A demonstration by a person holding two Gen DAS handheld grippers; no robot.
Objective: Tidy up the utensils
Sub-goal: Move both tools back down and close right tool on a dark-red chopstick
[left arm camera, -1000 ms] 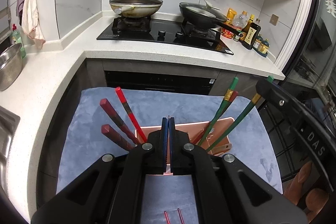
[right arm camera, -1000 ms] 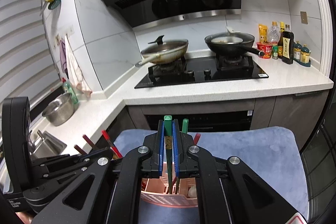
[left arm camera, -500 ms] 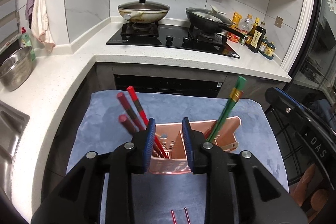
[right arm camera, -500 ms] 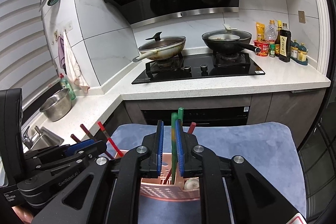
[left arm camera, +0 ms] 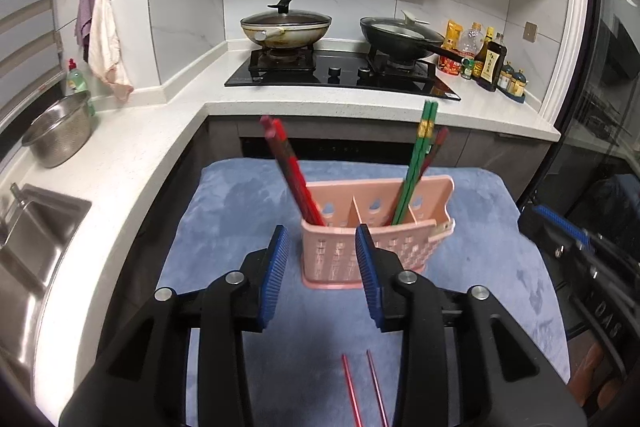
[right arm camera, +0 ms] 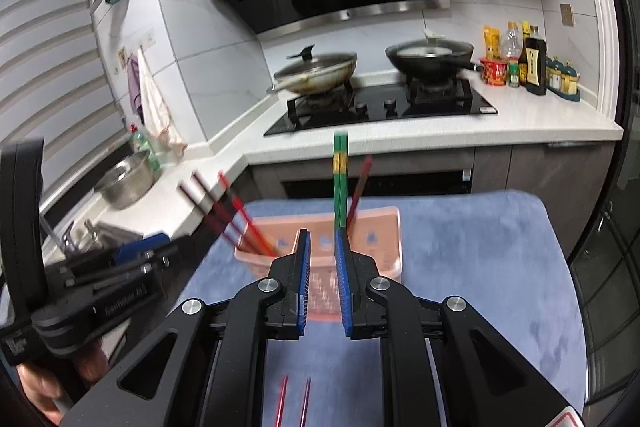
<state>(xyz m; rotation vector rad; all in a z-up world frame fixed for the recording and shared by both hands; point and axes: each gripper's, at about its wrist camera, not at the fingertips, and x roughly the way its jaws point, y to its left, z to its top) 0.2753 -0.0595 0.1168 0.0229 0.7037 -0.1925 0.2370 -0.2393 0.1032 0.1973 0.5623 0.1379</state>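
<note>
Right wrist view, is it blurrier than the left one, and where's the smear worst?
Right wrist view: yes, motion blur smears the red chopsticks and left gripper. Left wrist view: sharper, pink holder crisp, only the red chopsticks' tops slightly soft. Both views: fisheye bends the counter edges.

Left gripper (left arm camera: 322, 251) fingers have just opened, nothing between them, and have drawn back from the pink holder (left arm camera: 372, 247). Right gripper (right arm camera: 322, 255) has released the green chopsticks (right arm camera: 340, 179), which stand in the holder.

The two thin red sticks (left arm camera: 364, 389) run off the near edge in both views. The red chopsticks (right arm camera: 224, 211) blur in the right wrist view. The bottle (left arm camera: 493, 65) labels are too small to read.
</note>
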